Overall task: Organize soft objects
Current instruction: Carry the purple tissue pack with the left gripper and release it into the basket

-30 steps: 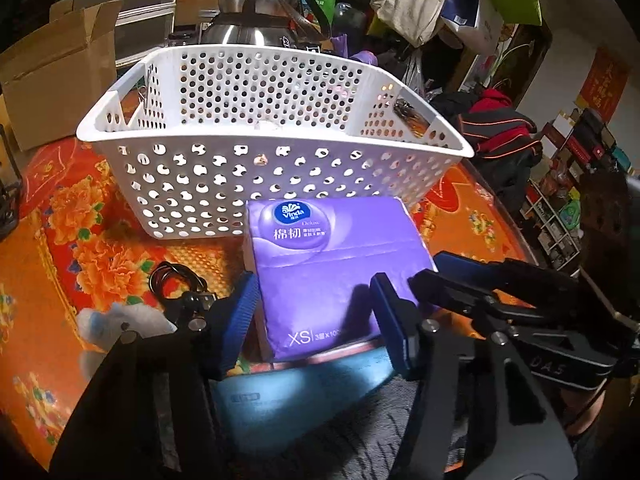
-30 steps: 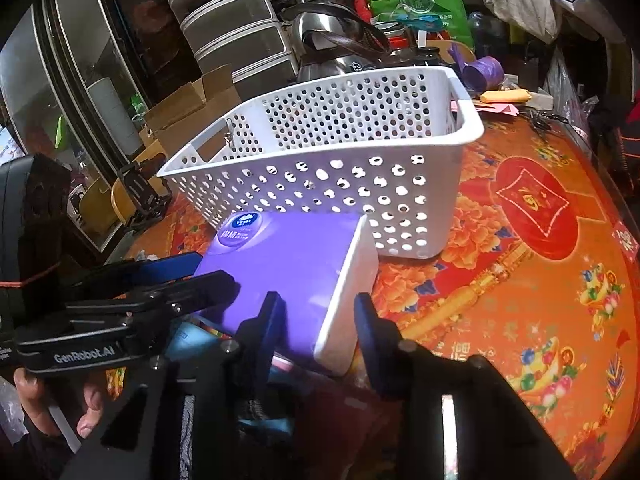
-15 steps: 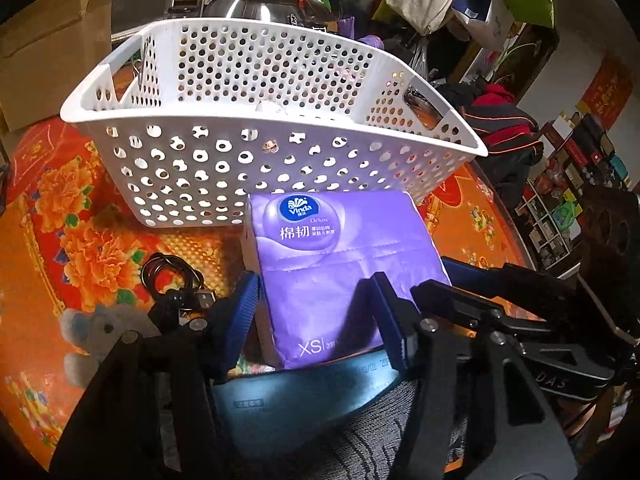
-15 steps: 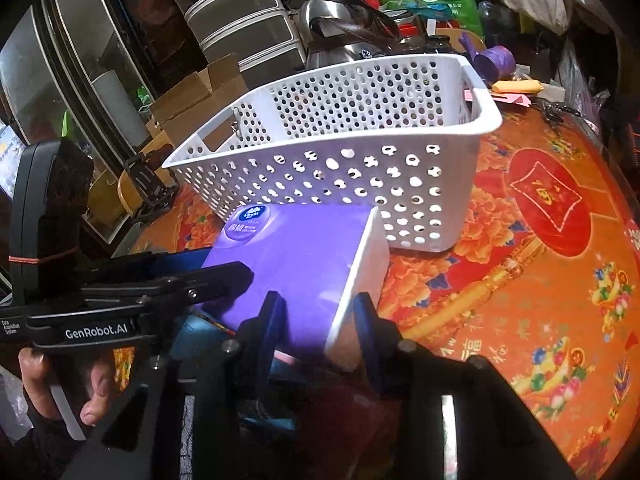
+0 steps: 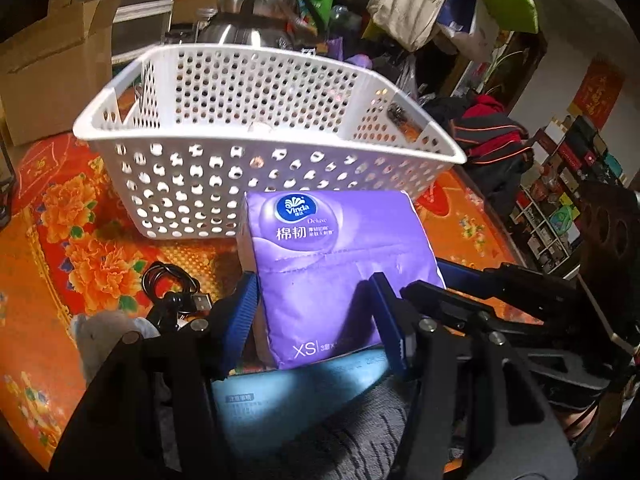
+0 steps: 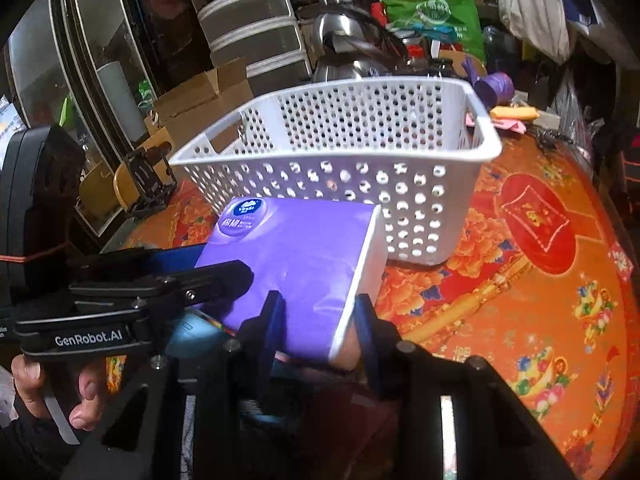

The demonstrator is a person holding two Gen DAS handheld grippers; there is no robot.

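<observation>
Above the orange floral tablecloth [image 5: 60, 240], both grippers' fingers [image 5: 244, 312] clamp the purple tissue pack [image 5: 340, 264] between them.

ahead: basket [image 5: 256, 184] wall blocks | above rim: open

Purple tissue pack [image 5: 336, 268] before white basket [image 5: 224, 184]

On the table [image 5: 52, 248], the tissue pack [image 5: 336, 264] lies just before the basket [image 5: 256, 136], a kettle [image 5: 252, 12] behind the basket, a cardboard box [image 5: 56, 64] to its left, and a coiled cable [image 5: 172, 284] and plush toy [image 5: 108, 336] left of the pack.
</observation>
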